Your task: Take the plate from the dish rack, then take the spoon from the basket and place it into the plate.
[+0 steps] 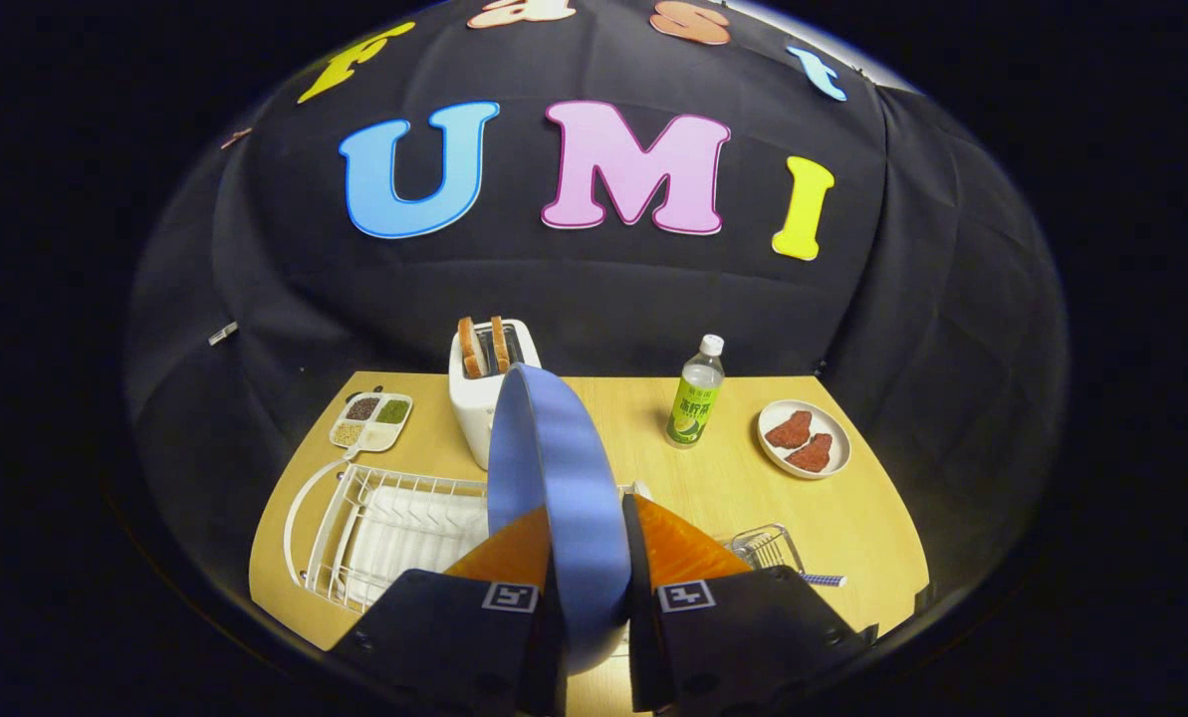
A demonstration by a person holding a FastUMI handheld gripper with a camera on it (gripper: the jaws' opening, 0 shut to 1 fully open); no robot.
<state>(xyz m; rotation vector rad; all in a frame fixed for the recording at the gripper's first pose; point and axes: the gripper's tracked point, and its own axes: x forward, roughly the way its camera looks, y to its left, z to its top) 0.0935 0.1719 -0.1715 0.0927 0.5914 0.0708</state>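
Taking the toaster (476,398) as the landmark and going left to right: left of it lies a small divided dish (371,420) of seasonings, and in front of it, to the left, sits the white dish rack (374,528), which looks empty. The blue plate (554,498) stands on edge just in front of the toaster, clamped between the two fingers of the gripper (586,558), which press on it from both sides. Right of the toaster stands a bottle (696,398), and further right a small plate with two pieces of food (805,438). Nearer than these lies the wire basket (765,548), the spoon's handle (821,579) poking out of it.

The first step seems nearly done: the plate is out of the rack. Next it must be laid flat on the table (713,488) and released before going for the spoon.
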